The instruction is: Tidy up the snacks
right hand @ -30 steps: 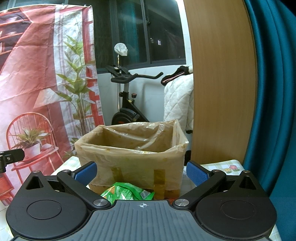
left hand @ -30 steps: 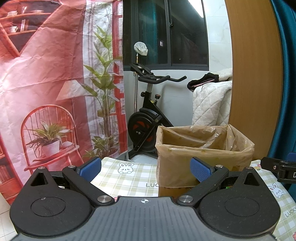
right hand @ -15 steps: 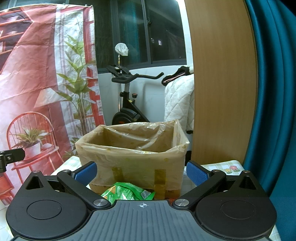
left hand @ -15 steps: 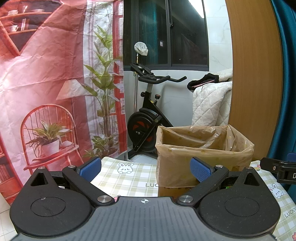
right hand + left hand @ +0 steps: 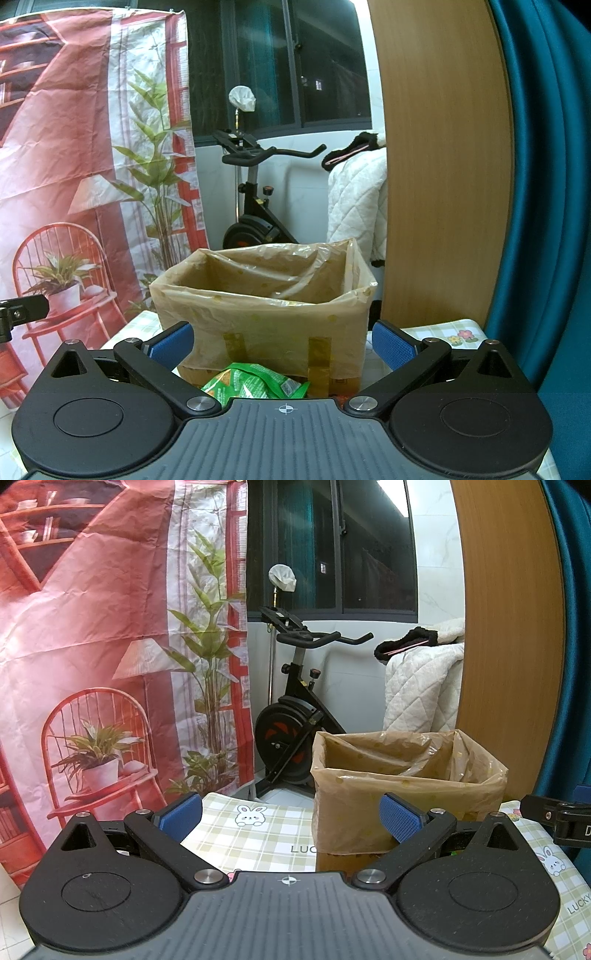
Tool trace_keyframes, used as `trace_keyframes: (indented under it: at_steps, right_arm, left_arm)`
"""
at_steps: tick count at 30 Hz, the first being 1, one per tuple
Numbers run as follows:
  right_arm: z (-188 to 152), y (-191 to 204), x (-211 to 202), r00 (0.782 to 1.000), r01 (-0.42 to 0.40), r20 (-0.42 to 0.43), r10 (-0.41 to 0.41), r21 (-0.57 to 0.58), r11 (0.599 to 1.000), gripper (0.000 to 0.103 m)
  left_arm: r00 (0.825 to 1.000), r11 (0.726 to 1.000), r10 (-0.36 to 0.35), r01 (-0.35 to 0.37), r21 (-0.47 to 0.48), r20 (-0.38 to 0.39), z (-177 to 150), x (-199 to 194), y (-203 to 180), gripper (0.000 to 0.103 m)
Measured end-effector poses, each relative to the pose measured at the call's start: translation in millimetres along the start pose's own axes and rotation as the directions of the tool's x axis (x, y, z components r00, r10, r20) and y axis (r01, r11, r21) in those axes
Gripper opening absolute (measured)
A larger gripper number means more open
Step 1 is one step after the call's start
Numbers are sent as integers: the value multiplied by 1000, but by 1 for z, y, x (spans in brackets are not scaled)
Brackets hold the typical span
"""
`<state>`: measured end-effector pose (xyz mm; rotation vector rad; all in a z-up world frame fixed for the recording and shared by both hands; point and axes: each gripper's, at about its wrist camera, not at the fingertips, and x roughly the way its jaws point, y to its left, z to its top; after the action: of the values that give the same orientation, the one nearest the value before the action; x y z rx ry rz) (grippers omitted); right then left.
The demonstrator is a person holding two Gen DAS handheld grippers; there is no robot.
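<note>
"LUCKY" printed on checked tablecloth (image 5: 258, 834), letter "D" on right gripper (image 5: 569, 821)

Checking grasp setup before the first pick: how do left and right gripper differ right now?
The right gripper has a green snack bag low between its fingers, right in front of the bag-lined box; the left gripper has only checked tablecloth there. The box sits centred ahead of the right gripper, but off to the right of the left gripper. Both are open and hold nothing.

Green snack packet (image 5: 255, 384), checked tablecloth (image 5: 258, 834)
</note>
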<state>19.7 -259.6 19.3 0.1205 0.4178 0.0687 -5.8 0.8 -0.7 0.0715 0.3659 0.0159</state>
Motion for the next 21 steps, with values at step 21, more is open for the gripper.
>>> trace_keyframes:
  at_steps: [21]
  right_arm:
    - [-3, 0, 2, 1000, -6, 18, 6, -14, 1000, 103]
  left_arm:
    - [1000, 996, -23, 25, -86, 18, -7, 7, 9, 103]
